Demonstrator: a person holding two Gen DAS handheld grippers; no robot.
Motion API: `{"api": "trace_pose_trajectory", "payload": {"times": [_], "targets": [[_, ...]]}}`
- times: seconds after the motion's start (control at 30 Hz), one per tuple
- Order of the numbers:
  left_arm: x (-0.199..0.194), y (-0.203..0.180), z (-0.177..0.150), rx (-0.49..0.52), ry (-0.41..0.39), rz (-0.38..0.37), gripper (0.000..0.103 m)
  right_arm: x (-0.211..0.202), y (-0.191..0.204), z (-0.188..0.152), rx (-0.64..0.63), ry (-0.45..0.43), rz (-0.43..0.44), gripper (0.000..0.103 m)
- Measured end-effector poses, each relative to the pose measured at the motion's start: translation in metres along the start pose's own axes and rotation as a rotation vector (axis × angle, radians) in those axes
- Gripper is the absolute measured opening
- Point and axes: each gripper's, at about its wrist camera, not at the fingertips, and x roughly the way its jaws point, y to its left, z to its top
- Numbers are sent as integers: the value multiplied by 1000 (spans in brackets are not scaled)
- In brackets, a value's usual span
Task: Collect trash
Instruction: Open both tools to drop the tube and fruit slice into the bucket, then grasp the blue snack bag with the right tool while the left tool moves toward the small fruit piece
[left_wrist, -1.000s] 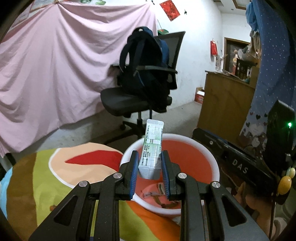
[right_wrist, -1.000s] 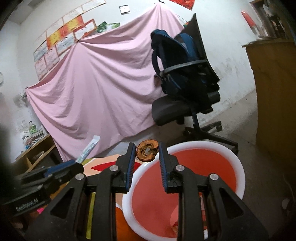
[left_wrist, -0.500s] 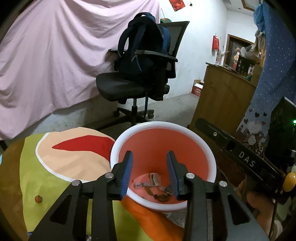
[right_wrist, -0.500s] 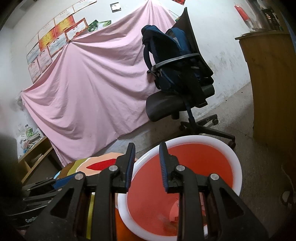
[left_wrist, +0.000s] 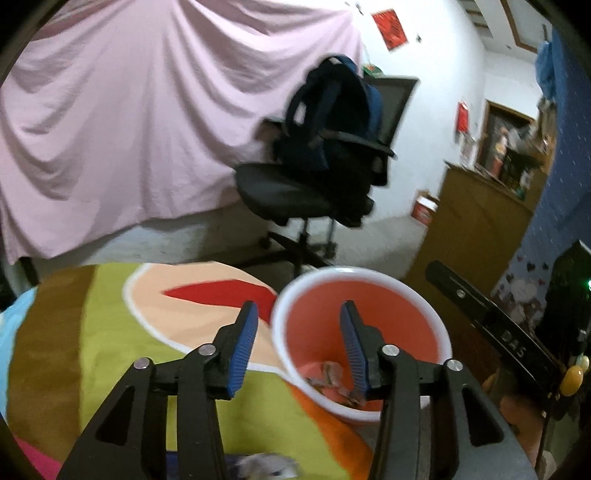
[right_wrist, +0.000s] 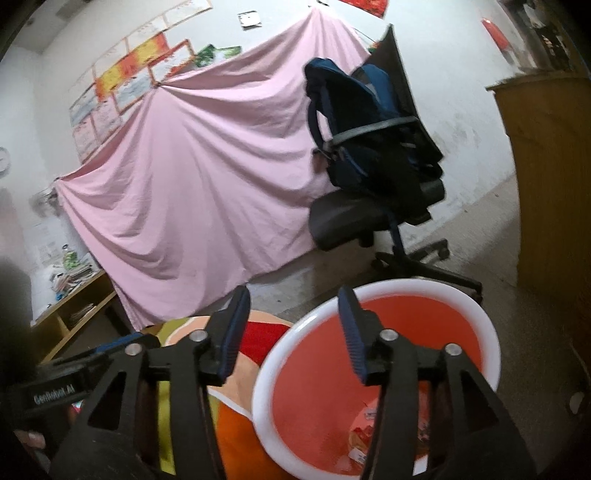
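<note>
A red bin with a white rim (left_wrist: 399, 286) (right_wrist: 480, 317) stands beside the colourful tablecloth (left_wrist: 110, 332). Several pieces of trash (left_wrist: 332, 373) (right_wrist: 364, 435) lie at its bottom. My left gripper (left_wrist: 299, 343) is open and empty, above the bin's left rim. My right gripper (right_wrist: 293, 332) is open and empty, above the bin's near left rim. A blurred pale scrap (left_wrist: 266, 463) lies on the cloth at the bottom edge of the left wrist view.
A black office chair with a dark blue backpack (left_wrist: 332, 147) (right_wrist: 373, 147) stands behind the bin. A pink sheet (left_wrist: 147, 129) hangs behind the table. A wooden cabinet (left_wrist: 476, 221) (right_wrist: 554, 177) is at the right. A low shelf (right_wrist: 74, 306) is at the left.
Both grippers opened: the left let go of the carton and the right let go of the brown ring-shaped piece. Both jaws spread wider and the left gripper swung left.
</note>
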Motion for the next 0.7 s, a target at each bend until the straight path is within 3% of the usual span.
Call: {"api": "trace_pose_trajectory", "payload": {"times": [0.07, 0.2, 0.27, 0.33, 0.47, 0.7], "targets": [[-17, 14, 0, -32, -53, 40, 57, -2, 10, 0, -30, -21, 32, 85], [-47, 38, -3, -92, -135, 95, 60, -8, 30, -1, -79, -66, 93, 100], [-62, 49, -6, -117, -171, 130, 79, -10, 39, -2, -93, -91, 132, 103], [-78, 60, -11, -136, -220, 169, 92, -13, 50, -3, -107, -118, 176, 103], [-105, 76, -22, -150, -290, 261, 101, -14, 77, -8, -148, -159, 251, 103], [-139, 104, -47, -167, -345, 391, 101, -5, 121, -26, -255, -101, 392, 103]]}}
